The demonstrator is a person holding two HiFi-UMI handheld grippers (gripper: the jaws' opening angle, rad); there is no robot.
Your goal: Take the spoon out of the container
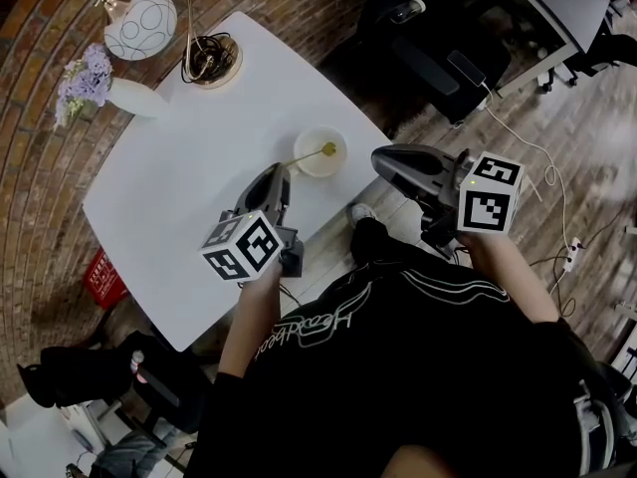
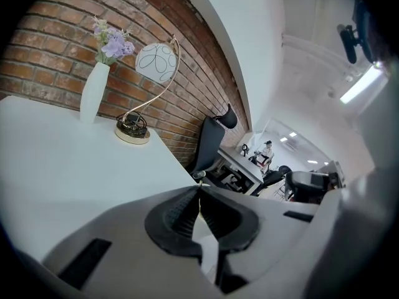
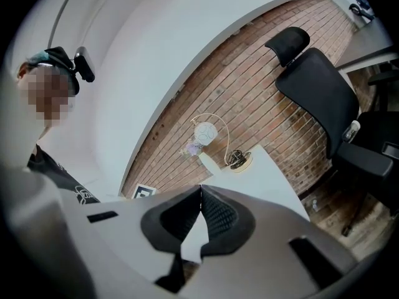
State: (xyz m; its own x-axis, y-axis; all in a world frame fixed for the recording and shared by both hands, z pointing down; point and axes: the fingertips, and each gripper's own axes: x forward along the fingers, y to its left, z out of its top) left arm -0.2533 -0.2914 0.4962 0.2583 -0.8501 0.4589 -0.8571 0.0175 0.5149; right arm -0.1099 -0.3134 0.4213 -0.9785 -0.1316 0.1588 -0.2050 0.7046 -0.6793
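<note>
A white table [image 1: 189, 177] is seen from above. The container [image 1: 318, 169], a small pale bowl, is set on it close to the near edge. The left gripper [image 1: 281, 174] is held over the table just left of the container, with its tips pointed that way. Its two jaws are pressed tight together. The right gripper [image 3: 201, 190] is held just right of the container, past the table's edge. Its jaws are pressed together too, and nothing is seen between them. A lamp [image 1: 139, 25] with a round white shade is stood well behind the container, off to the left. A white vase [image 1: 134, 98] with purple flowers [image 1: 85, 78] is stood further left of the container still. The spoon [image 1: 326, 149] is laid in the container. Its yellow end is inside, and its thin handle is stuck out over the rim toward the left gripper. The handle's end is right at the tips of that gripper, but whether it is pinched cannot be told.
</note>
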